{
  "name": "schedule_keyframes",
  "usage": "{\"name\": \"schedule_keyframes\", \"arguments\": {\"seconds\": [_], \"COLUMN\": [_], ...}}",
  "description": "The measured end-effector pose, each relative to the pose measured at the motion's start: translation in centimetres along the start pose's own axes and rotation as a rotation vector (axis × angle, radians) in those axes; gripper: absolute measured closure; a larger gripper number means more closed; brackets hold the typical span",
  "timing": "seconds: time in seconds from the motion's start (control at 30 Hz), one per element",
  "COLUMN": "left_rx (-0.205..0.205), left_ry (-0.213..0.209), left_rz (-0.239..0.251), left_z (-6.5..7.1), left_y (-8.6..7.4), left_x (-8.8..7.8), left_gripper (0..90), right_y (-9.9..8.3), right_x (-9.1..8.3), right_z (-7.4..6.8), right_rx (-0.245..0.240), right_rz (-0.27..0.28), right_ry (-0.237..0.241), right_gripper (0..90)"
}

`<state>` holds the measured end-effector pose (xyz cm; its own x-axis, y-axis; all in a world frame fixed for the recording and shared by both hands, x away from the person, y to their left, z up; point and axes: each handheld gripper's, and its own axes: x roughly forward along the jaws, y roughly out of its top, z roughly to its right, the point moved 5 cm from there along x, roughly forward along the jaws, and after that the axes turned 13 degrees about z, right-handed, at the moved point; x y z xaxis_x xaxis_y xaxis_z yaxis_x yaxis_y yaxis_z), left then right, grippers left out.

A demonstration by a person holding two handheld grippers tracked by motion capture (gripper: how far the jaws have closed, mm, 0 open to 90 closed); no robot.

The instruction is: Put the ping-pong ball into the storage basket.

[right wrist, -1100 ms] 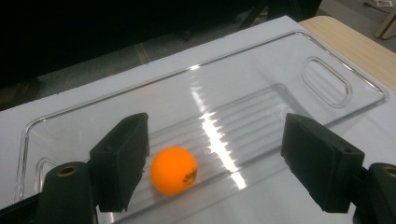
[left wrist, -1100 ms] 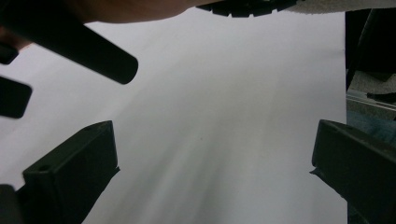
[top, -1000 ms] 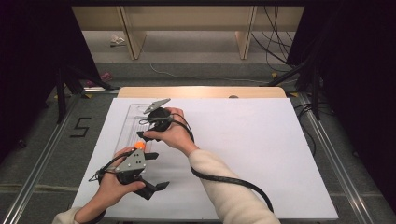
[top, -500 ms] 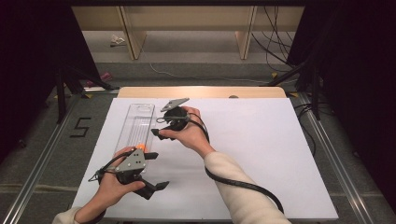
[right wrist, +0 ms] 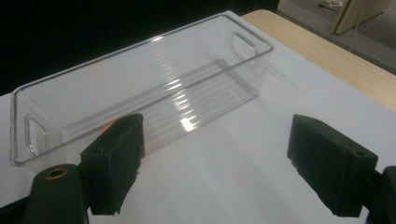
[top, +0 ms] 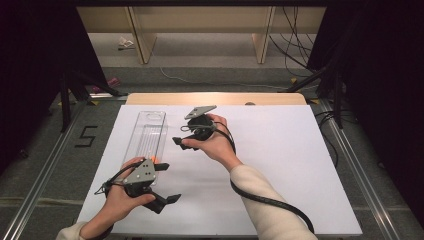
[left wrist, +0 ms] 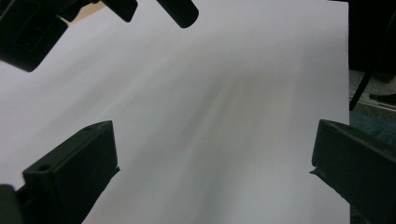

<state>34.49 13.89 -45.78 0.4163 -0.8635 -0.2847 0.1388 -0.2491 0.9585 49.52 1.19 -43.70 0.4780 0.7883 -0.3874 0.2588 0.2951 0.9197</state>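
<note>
A clear, empty-looking plastic bin lies lengthwise on the left of the white sheet. My right gripper hovers just right of the bin and points at its long side. Its jaws have just been opening and stand wide, with nothing between them. My left gripper rests near the front edge, open over bare sheet. A small orange thing shows at the bin's near end beside the left gripper; I cannot tell whether it lies inside the bin.
The wooden table edge runs behind the sheet. Wooden shelving and cables stand farther back. A metal rail borders the right side, and a "5" mark is on the floor at left.
My right hand has drawn away from above the bin toward the right, which uncovers the bin. Its jaws have spread wider. The left hand has not moved.
</note>
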Motion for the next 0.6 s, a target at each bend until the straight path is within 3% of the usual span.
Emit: {"name": "schedule_keyframes", "arguments": {"seconds": [0.6], "left_rx": [-0.003], "left_ry": [0.004], "left_rz": [0.001], "left_z": [-0.1], "left_y": [0.0], "left_x": [0.0], "left_gripper": [0.0], "right_y": [-1.2], "right_x": [-3.8], "right_z": [2.4], "right_rx": [0.029], "right_rz": [0.013], "right_ry": [-0.059], "right_gripper": [19.4]}}
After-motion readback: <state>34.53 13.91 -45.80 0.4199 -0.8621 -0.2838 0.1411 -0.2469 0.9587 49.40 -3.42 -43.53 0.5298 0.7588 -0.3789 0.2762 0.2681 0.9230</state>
